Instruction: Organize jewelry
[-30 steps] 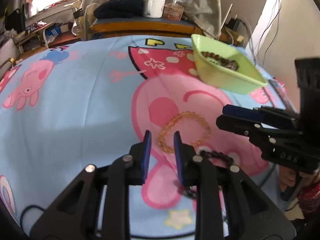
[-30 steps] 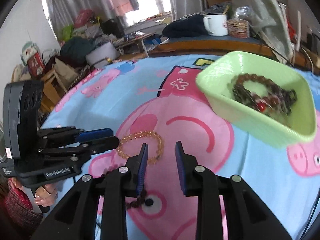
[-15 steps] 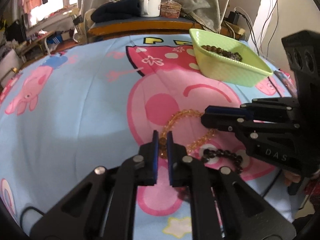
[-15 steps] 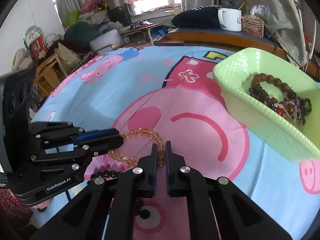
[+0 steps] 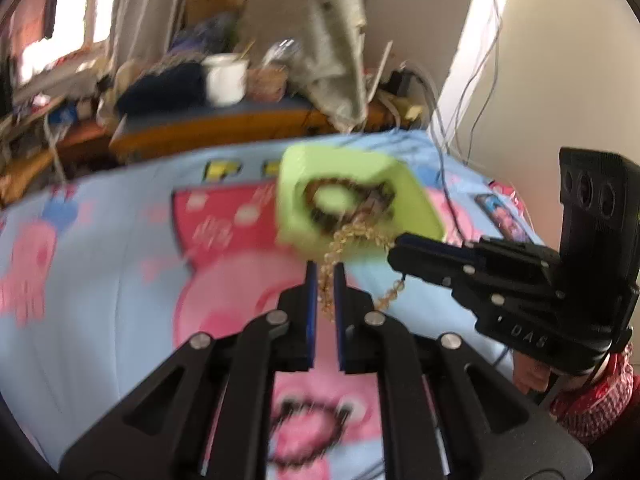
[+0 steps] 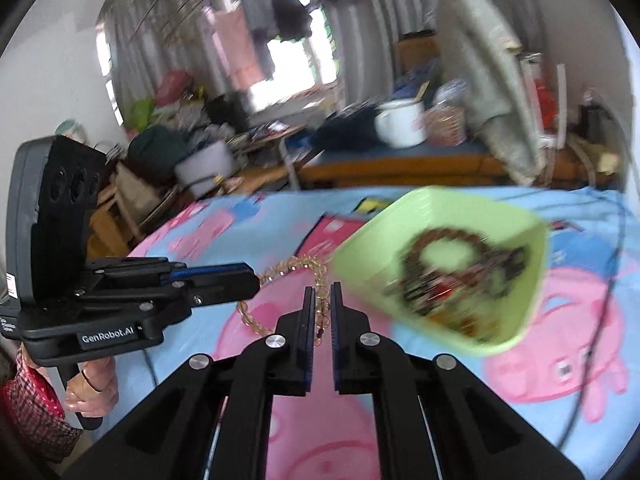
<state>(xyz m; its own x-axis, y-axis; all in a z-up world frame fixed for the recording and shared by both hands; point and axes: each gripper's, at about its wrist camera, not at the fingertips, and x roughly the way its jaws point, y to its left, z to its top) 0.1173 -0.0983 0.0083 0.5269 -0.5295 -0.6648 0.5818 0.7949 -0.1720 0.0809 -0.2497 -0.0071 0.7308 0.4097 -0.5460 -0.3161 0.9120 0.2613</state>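
An amber bead bracelet (image 5: 340, 240) hangs in the air above the cartoon-pig cloth, stretched between both grippers. My left gripper (image 5: 325, 276) is shut on one part of the loop. My right gripper (image 6: 320, 296) is shut on another part of the amber bracelet (image 6: 296, 264). The two sets of fingertips are close together, just in front of the green tray (image 5: 360, 176). That green tray (image 6: 440, 200) holds several dark bead bracelets (image 6: 440, 276). A dark bead bracelet (image 5: 308, 432), blurred, lies on the cloth under my left fingers.
The blue and pink cloth (image 6: 560, 300) covers the whole surface. A white mug (image 6: 400, 128) and clutter stand on a wooden bench behind it. Cables (image 6: 616, 248) run down at the right edge. A hand in a red checked sleeve (image 5: 592, 400) holds the right gripper.
Both grippers closed on the amber bracelet where it lay on the cloth. They then rose with it and moved toward the green tray.
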